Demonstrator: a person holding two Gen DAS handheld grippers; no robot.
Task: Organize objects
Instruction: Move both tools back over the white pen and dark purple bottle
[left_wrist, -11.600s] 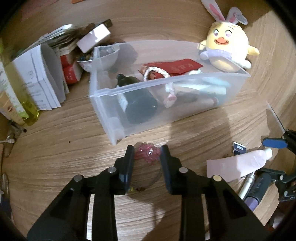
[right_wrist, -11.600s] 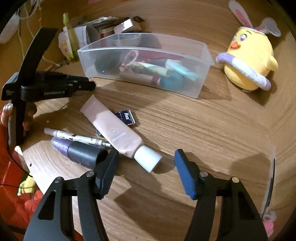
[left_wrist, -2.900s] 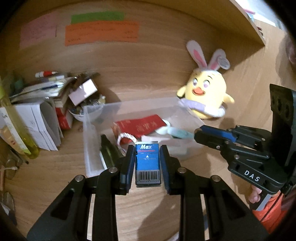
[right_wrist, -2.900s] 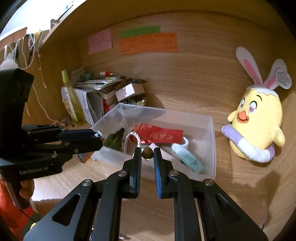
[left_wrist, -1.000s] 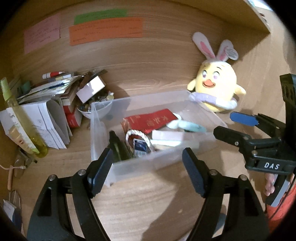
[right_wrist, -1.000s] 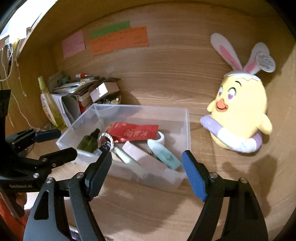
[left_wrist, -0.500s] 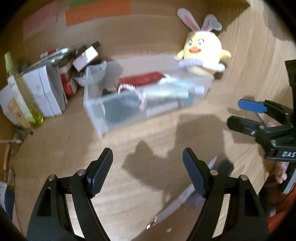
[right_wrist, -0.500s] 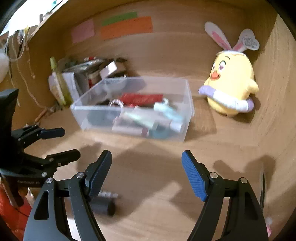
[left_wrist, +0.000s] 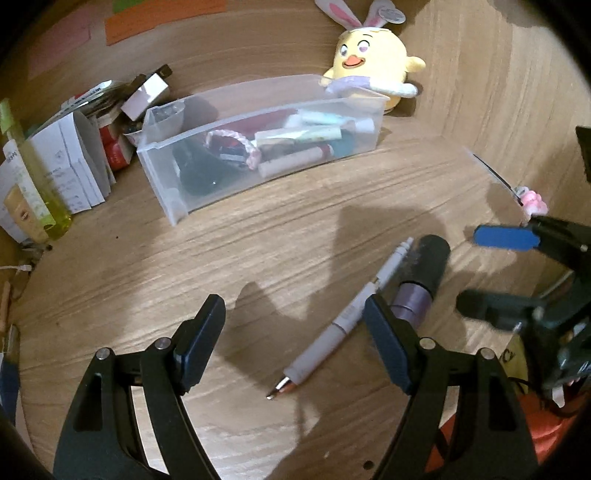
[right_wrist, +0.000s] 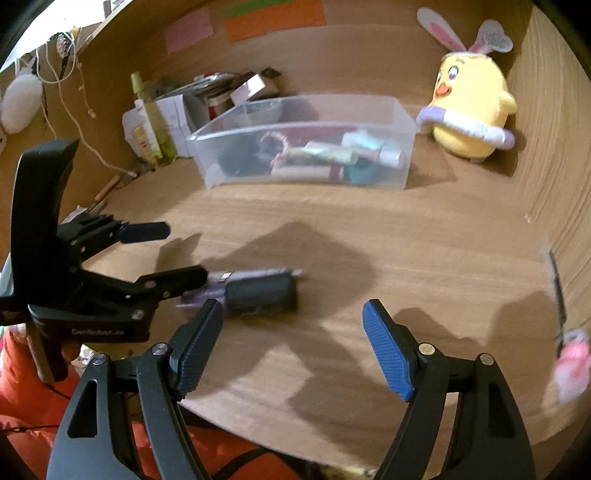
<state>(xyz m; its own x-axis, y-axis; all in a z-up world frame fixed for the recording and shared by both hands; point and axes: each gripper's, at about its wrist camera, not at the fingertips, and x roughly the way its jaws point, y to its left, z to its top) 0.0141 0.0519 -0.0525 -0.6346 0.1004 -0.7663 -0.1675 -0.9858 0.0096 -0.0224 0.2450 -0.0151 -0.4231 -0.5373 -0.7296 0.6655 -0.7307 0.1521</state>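
Well short of the clear bin (left_wrist: 166, 192), hovered over the wooden desk (left_wrist: 184, 258) with both tools: left gripper (left_wrist: 293, 306), jaws spread wide and gripping nothing; right gripper (right_wrist: 292, 310), likewise wide and empty.

Left just two things outside the bin, both on its near side and well apart from it: a white pen (left_wrist: 347, 321) and, just beside it toward the bin's right-hand end, a purple tube (left_wrist: 421, 273) with a black cap.

Caught the pen lying slantwise in the left wrist view, metal tip nearest the camera and low in the gap between the fingers, barrel running up and away to the right, close past the right-hand finger, far end aimed roughly at the bin's right end. Found the tube nearly parallel to it, black cap on the bin side, purple body partly hidden behind that same finger.

Showed, in the blurred right wrist view, the tube lying crosswise just ahead of the left-hand finger rather than in the gap, black cap toward the middle. Could not make out the pen clearly there.

Judged the left gripper the nearer to the pen, though probably needing a roll of the wrist so as to close across the barrel, not along it. Judged the right gripper better placed for the tube, after a shift toward its own left. Risked nudging the tube while closing on the pen, given how tightly the pair lay.
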